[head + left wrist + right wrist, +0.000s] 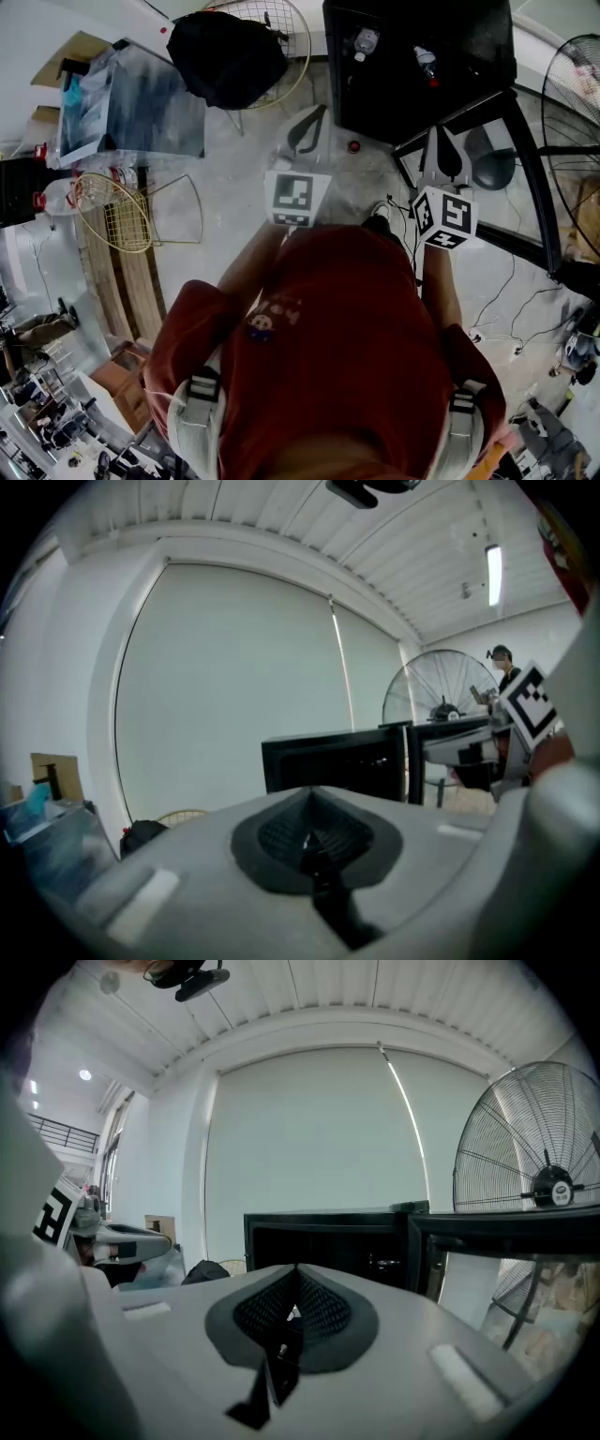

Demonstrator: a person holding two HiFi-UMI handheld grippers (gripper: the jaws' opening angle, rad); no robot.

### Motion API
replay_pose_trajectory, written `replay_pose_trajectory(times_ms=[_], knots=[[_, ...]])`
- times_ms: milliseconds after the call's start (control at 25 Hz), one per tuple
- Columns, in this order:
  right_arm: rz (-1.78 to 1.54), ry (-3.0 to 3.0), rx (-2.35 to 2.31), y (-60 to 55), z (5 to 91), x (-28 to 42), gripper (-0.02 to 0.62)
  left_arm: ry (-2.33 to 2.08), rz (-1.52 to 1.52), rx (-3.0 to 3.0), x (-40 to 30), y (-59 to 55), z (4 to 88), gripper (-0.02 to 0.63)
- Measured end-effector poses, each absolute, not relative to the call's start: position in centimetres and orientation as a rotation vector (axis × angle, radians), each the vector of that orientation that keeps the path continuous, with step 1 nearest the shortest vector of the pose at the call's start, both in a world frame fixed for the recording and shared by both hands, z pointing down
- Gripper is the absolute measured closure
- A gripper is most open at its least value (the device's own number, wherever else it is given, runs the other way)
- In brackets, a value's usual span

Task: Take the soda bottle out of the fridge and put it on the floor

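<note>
Grey floor, workshop room, blind behind. Item one, left gripper: jaws closed, nothing between. Item two, right gripper: jaws closed, likewise empty. Both aimed at fridge, near but apart from it; door open. Inside: clear bottle and red-capped bottle; which holds soda, uncertain. Step in hand: approach, nothing taken yet. Next move calls for parting one gripper's jaws, reaching in, closing around the bottle's body.

Black fridge, red shirt, black-and-white patterned marker cube, gold wire chair, grey floor
</note>
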State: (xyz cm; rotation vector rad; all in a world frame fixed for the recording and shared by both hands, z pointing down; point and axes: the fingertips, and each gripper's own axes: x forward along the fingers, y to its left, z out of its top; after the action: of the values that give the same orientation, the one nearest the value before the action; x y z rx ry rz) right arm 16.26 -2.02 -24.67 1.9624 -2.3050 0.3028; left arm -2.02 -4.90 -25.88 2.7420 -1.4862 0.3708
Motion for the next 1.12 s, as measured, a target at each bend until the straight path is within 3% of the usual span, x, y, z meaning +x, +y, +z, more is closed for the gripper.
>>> replay_pose_trajectory(times_ms=[1120], knots=[[0.323,-2.301,1.931,-2.6,-23.2,15.4,0.594,-1.503,0.328,2.646,-3.9,-6.1,-25.2,0.607]])
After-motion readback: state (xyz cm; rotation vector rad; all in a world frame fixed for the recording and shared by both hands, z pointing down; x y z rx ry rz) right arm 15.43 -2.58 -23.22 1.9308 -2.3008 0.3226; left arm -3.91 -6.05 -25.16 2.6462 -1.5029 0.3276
